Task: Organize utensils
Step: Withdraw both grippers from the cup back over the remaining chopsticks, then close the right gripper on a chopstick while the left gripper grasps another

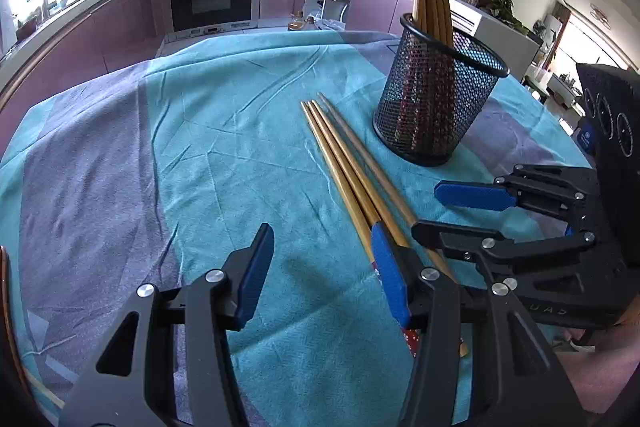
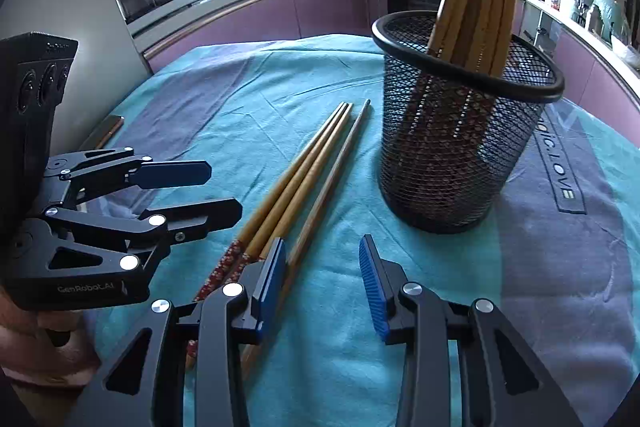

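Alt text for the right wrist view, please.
Three wooden chopsticks lie loose on a teal tablecloth, beside a black mesh holder with more chopsticks upright. The open right claw hovers over their near ends; the left claw is alongside.

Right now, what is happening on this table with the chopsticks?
A person is sorting chopsticks with a two-finger gripper in each hand. Several already stand in the black mesh holder on the teal cloth. Three loose chopsticks lie flat beside the holder. The left gripper and the right gripper are both low over the near ends of these chopsticks, jaws open, with nothing gripped yet.
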A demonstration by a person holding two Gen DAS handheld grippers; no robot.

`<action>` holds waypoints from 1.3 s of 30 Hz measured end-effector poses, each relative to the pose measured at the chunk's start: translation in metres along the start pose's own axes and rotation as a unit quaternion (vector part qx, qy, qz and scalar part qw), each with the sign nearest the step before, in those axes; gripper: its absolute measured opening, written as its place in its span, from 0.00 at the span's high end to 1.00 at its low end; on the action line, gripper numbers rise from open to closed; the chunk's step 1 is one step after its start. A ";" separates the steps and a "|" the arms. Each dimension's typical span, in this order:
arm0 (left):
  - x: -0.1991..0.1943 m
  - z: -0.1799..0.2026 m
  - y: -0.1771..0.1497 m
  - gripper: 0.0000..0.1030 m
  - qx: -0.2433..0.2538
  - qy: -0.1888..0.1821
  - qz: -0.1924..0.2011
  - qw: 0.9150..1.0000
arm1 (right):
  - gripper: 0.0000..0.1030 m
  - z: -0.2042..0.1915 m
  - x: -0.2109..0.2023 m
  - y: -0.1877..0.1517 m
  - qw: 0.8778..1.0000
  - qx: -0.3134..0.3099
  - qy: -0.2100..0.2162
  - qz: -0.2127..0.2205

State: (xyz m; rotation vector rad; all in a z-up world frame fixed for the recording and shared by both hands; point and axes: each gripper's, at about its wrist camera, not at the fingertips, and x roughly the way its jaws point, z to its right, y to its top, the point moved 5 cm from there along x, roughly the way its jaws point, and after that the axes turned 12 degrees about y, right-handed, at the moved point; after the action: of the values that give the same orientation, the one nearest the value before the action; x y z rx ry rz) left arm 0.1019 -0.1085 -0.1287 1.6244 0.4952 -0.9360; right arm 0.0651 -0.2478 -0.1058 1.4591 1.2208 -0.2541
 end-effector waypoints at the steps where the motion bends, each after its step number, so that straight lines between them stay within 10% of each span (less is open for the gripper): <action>1: 0.000 0.000 0.000 0.52 0.001 0.000 -0.001 1.000 | 0.66 0.000 0.000 0.001 1.000 0.001 -0.001 0.000; 27: 0.020 0.012 0.013 0.75 0.019 0.001 -0.026 0.999 | 0.68 0.002 0.011 0.012 1.000 0.001 -0.011 -0.003; 39: 0.032 0.007 0.020 0.92 -0.021 -0.004 -0.038 0.999 | 0.91 0.012 0.009 0.014 0.998 0.056 0.019 0.016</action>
State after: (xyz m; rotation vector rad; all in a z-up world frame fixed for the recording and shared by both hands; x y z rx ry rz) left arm 0.1332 -0.1258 -0.1417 1.5733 0.5702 -0.9818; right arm 0.0857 -0.2501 -0.1081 1.5854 1.2292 -0.2760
